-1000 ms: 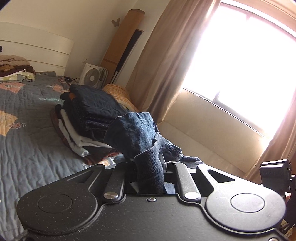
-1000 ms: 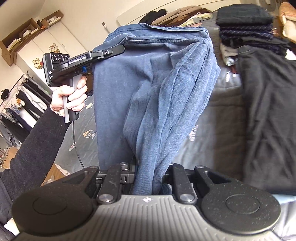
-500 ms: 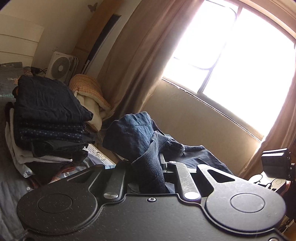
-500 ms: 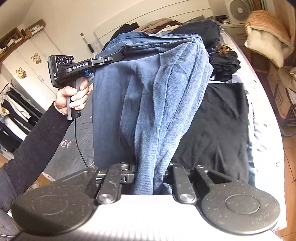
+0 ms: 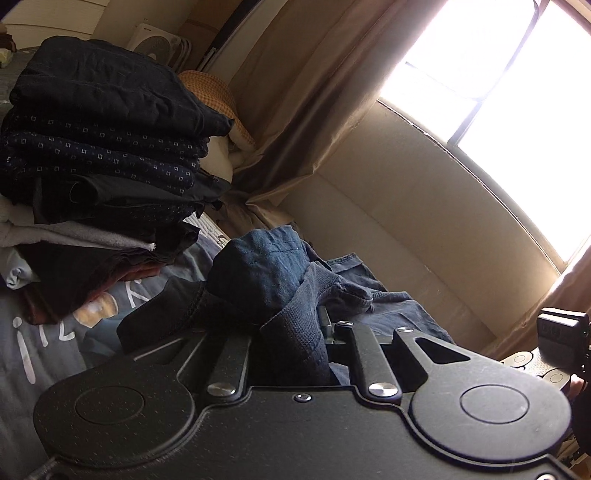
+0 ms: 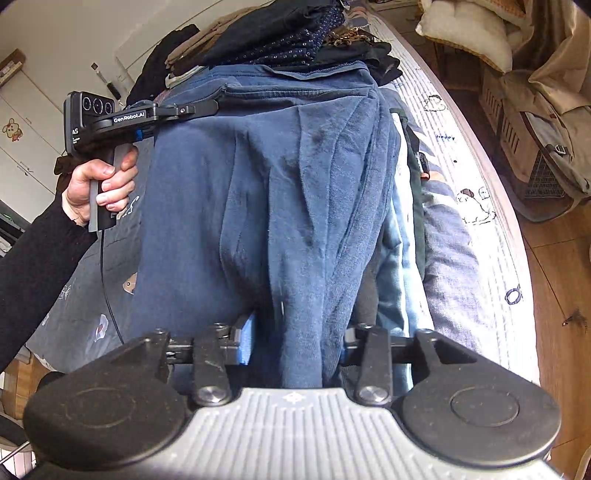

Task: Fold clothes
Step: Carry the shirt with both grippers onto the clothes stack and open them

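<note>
A blue garment (image 6: 277,184) hangs folded between both grippers, low over the bed (image 6: 461,229). My left gripper (image 5: 306,332) pinches its bunched edge (image 5: 266,273); its jaws are starting to open, cloth still pressed between them. In the right wrist view the left gripper (image 6: 199,109) grips the garment's top seam, held by a hand (image 6: 107,181). My right gripper (image 6: 299,332) is opening: the jaws stand apart, and the cloth hangs loose between them, clear of the blue pad (image 6: 245,339). A black garment (image 5: 162,314) lies flat underneath.
A tall stack of folded dark clothes (image 5: 103,147) stands close on the left, also the stack (image 6: 295,33) beyond the garment. Curtain (image 5: 295,92), bright window, fan (image 5: 155,40) and pillow (image 5: 218,92) lie behind. Baskets (image 6: 535,147) sit on the wooden floor (image 6: 554,295) past the bed's edge.
Both grippers have swung toward the stack and sunk toward the bed with the blue garment. The right jaws, shut on the cloth before, have now parted.
</note>
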